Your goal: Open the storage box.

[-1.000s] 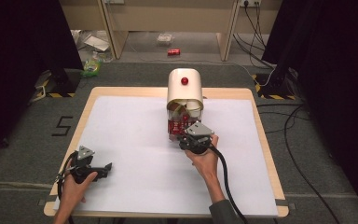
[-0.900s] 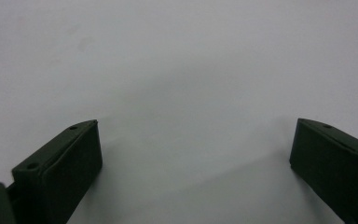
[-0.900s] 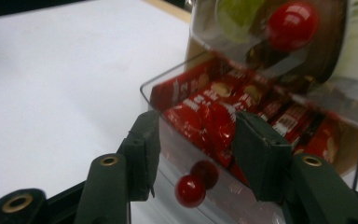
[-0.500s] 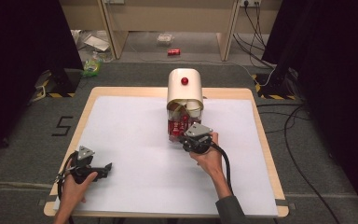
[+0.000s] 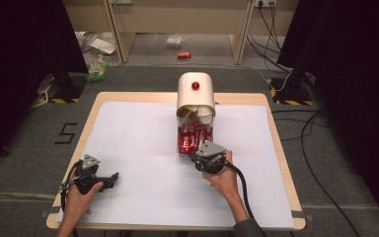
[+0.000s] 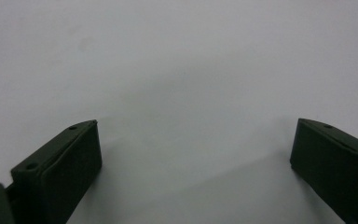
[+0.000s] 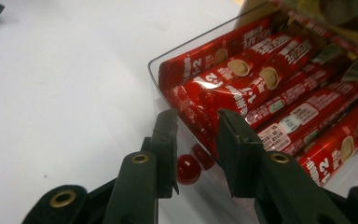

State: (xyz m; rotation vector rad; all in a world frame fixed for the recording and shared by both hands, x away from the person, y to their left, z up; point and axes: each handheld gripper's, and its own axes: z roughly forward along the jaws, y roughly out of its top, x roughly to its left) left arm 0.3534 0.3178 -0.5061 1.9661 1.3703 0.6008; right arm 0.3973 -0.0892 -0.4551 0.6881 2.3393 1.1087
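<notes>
Right gripper (image 7: 196, 128): jaws narrowed astride the clear drawer (image 7: 161, 70) front, red knob (image 7: 186, 169) between them, likely for pulling. Red sachets (image 7: 261, 79) just beyond. Left gripper (image 6: 191, 149): jaws spread wide, empty, parked on white table (image 6: 177, 60).

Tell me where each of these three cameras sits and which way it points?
High view: above the table's near edge, looking forward and down; both hands hold tongs, left tongs, right tongs.
Left gripper view: on the left tongs, facing the white table; jaws apart.
Right gripper view: on the right tongs, facing the clear drawer with red packets, shared with high view.
</notes>
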